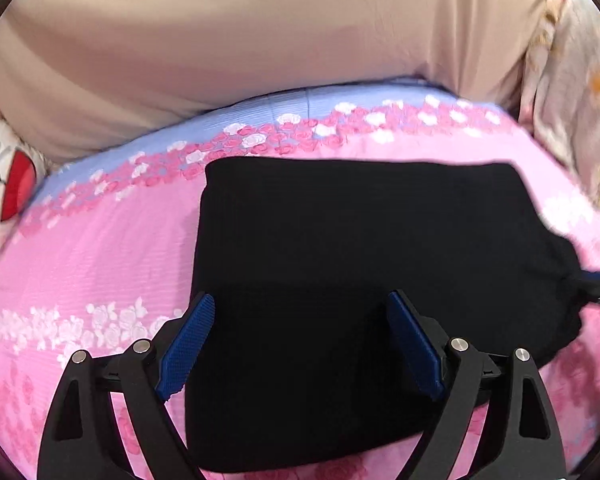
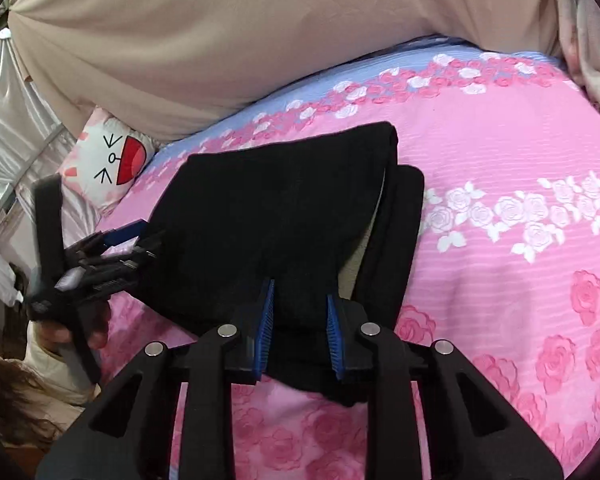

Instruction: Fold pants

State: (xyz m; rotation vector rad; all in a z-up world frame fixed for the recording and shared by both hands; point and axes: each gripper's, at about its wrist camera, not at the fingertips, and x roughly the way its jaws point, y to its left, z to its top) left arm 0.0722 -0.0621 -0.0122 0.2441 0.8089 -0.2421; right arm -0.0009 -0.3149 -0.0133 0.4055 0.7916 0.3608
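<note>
Directly before both tongs: pants.

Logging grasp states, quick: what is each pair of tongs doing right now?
Left tongs: open, over the pants, holding nothing.
Right tongs: open, straddling the pants' near edge, not clamped.

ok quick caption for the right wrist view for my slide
Right gripper open at the near edge of folded black pants on a pink rose-print bedspread, left gripper at their left edge.
</note>
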